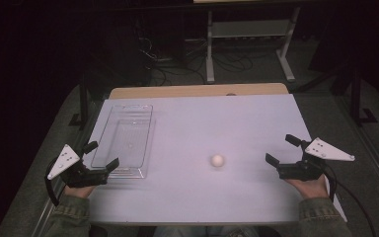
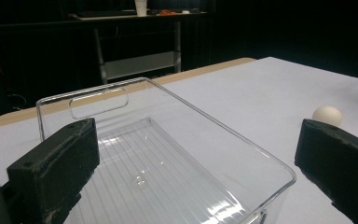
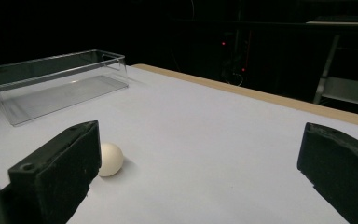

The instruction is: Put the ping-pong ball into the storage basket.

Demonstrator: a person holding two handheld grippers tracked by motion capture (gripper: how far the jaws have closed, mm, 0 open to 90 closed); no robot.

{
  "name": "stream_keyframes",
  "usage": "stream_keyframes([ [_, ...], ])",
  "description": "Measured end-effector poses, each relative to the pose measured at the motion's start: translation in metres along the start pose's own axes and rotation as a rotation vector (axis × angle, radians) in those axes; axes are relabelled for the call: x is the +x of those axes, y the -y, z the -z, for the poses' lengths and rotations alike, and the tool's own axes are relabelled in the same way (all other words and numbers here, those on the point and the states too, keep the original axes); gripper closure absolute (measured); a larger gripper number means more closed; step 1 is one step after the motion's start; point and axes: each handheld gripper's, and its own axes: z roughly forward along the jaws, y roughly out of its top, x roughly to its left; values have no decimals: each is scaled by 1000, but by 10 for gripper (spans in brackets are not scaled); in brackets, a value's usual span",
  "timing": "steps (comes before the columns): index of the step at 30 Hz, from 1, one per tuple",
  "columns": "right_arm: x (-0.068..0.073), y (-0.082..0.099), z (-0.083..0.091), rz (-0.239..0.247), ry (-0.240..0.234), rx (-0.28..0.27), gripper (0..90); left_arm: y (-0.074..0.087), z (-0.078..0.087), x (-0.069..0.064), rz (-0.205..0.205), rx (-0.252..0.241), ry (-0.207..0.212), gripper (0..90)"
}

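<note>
The left gripper [image 1: 101,155] and right gripper [image 1: 281,148] sit at opposite sides of the table [image 1: 202,197], jaws spread wide and empty, forearms entering from its near edge.

Dim lab (prob. test rig): cables [image 1: 168,59] on floor, metal bench frame [image 1: 249,42].

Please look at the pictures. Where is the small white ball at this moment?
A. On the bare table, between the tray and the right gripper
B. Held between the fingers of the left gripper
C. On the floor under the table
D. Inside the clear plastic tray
A: the white ball lies alone on the table, apart from the clear tray on its left and from the open right gripper.
</note>
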Motion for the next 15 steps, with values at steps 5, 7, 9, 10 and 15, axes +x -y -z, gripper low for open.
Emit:
stream_keyframes([
  [5, 1, -1, 1, 5, 5, 0, 0, -2, 0, 1, 0, 20, 10, 0],
  [7, 2, -1, 1, 12, 4, 6, 0, -2, 0, 1, -3, 27, 12, 0],
  [9, 3, -1, 0, 15, 3, 9, 0, -4, 0, 0, -14, 37, 12, 0],
  [10, 3, -1, 0, 15, 3, 9, 0, -4, -1, 0, -19, 40, 14, 0],
  [15, 3, -1, 2, 14, 11, 9, 0, -9, -1, -3, -30, 59, 31, 0],
])
